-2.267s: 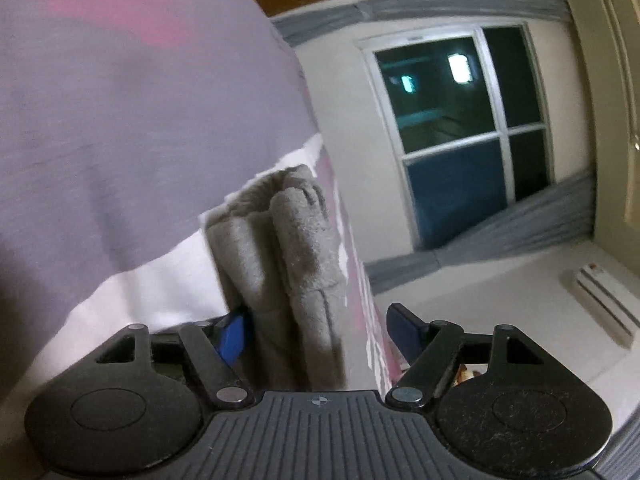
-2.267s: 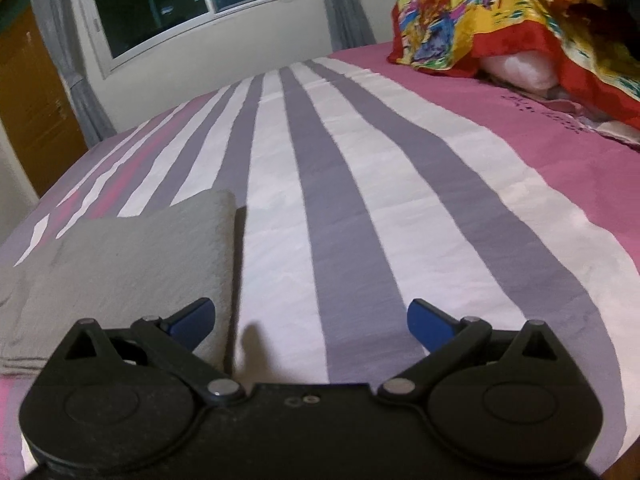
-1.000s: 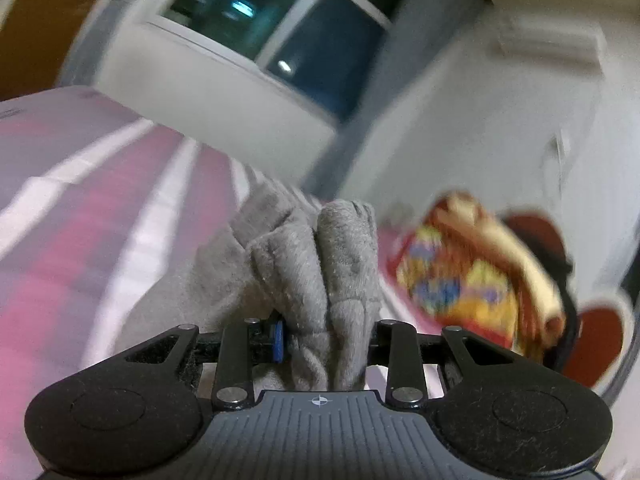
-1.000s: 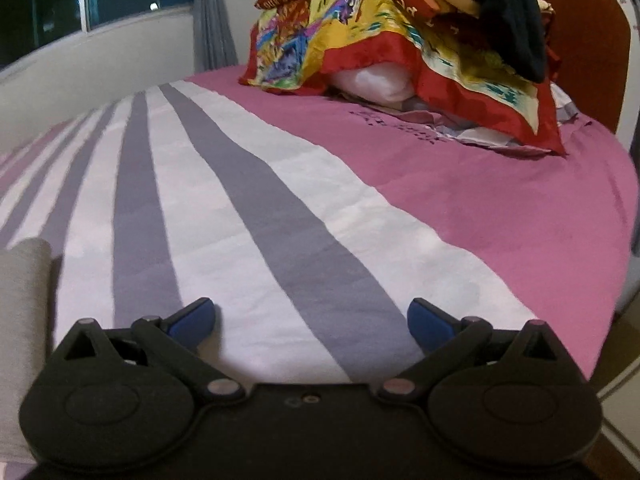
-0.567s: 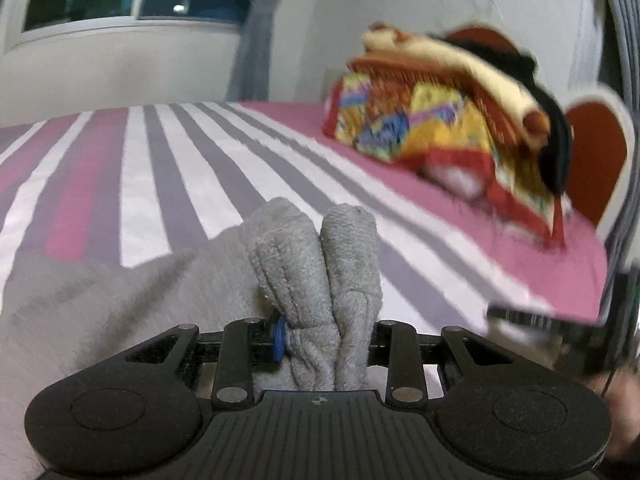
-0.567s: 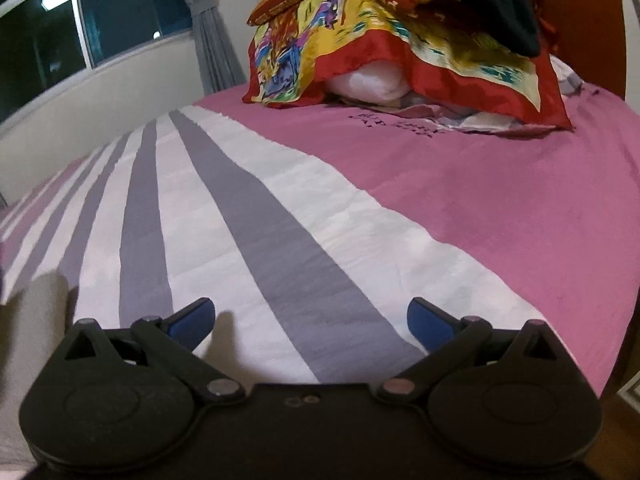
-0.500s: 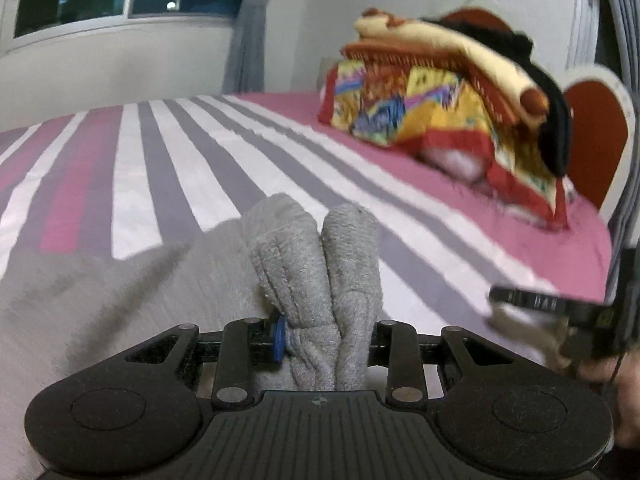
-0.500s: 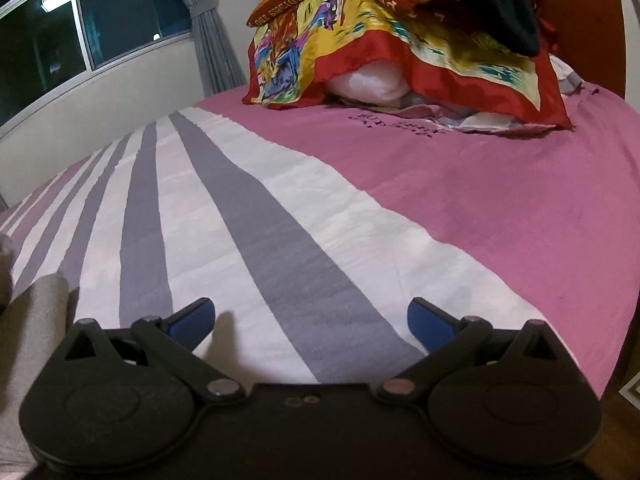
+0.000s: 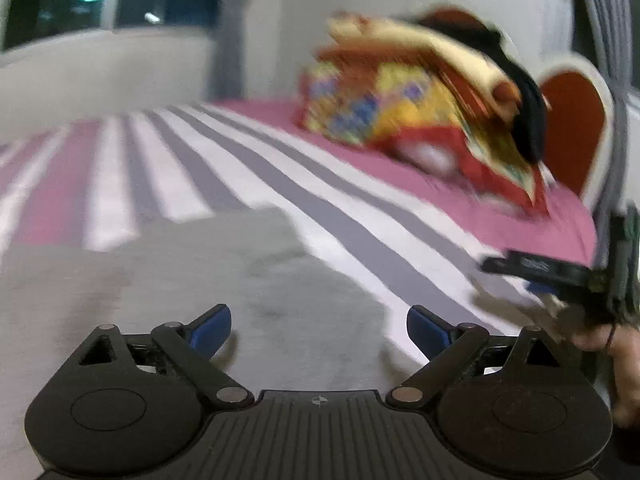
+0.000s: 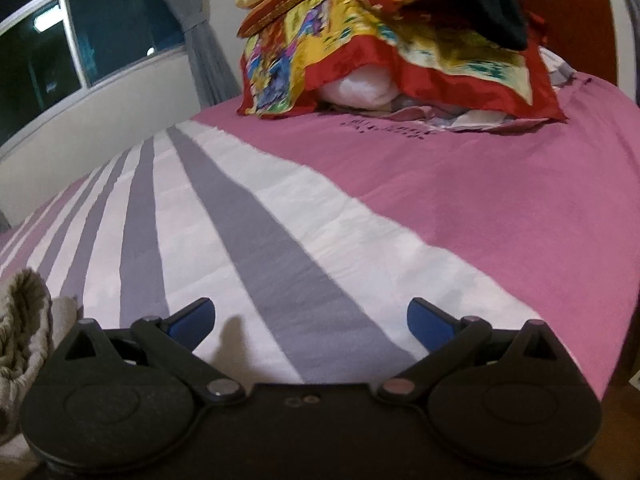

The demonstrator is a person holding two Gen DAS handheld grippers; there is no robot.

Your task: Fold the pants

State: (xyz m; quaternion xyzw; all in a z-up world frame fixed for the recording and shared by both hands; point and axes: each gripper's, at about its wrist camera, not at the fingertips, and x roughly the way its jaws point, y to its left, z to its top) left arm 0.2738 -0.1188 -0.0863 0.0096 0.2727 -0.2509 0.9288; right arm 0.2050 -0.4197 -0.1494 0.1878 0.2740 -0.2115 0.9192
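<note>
— Where are the pants [image 9: 168, 280]?
— Flat on the bed [image 9: 360, 240], under my left gripper [image 9: 319, 326], jaws wide, empty.
— Handling?
— Soft, floppy I'd say; I'd pinch a folded edge. Right gripper [image 10: 311, 318] wide too, over stripes.

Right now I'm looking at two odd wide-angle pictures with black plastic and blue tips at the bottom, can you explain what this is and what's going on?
There is no robot. A person carries a hand-held gripper in each hand, each with a camera looking along its two blue-tipped fingers. One picture is from the left hand-held gripper, the other from the right hand-held gripper. Both are open and hold nothing. They hang over a bed with a pink, white and grey striped cover. Grey pants lie flat under the left one; in the right view, a bunched edge of them shows at far left. Colourful bedding is piled at the head.
</note>
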